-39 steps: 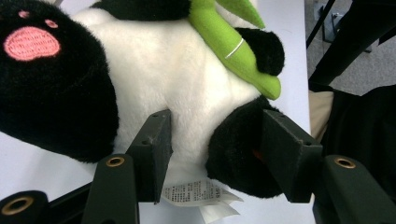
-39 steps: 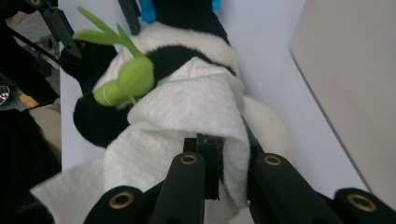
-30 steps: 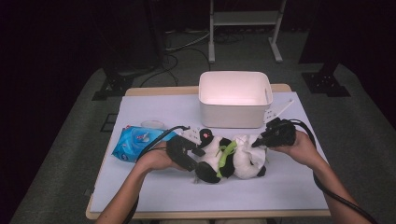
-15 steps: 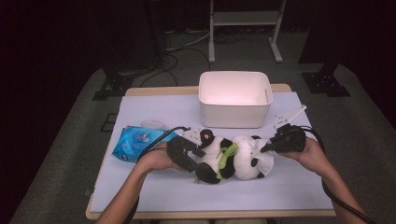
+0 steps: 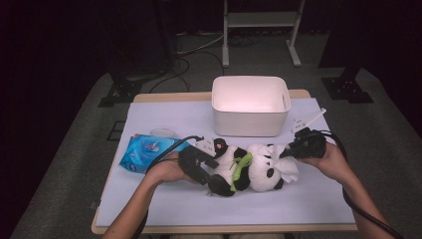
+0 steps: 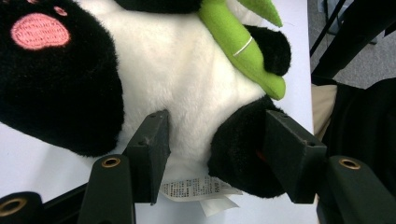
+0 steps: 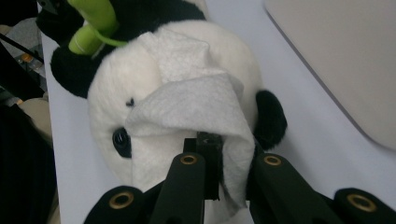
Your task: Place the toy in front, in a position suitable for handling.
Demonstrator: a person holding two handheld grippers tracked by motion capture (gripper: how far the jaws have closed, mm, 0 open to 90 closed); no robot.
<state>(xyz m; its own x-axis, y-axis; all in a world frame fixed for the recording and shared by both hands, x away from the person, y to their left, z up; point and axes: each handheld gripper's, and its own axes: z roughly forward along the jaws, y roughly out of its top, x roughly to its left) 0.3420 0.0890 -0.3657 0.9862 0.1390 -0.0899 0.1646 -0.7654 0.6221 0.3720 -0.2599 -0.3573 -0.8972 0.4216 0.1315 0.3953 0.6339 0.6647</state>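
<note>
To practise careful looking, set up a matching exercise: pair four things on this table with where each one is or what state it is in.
Things:
1. plush panda
2. white wipe
3. white bin
4. blue wipe pack

Places or states:
A. at the table's left, behind the left forearm
B. lying on its side between the two grippers
C. pinched in the right gripper, draped over the panda's face
D. standing at the far edge of the table

Pairs: 1-B, 2-C, 3-D, 4-A
</note>
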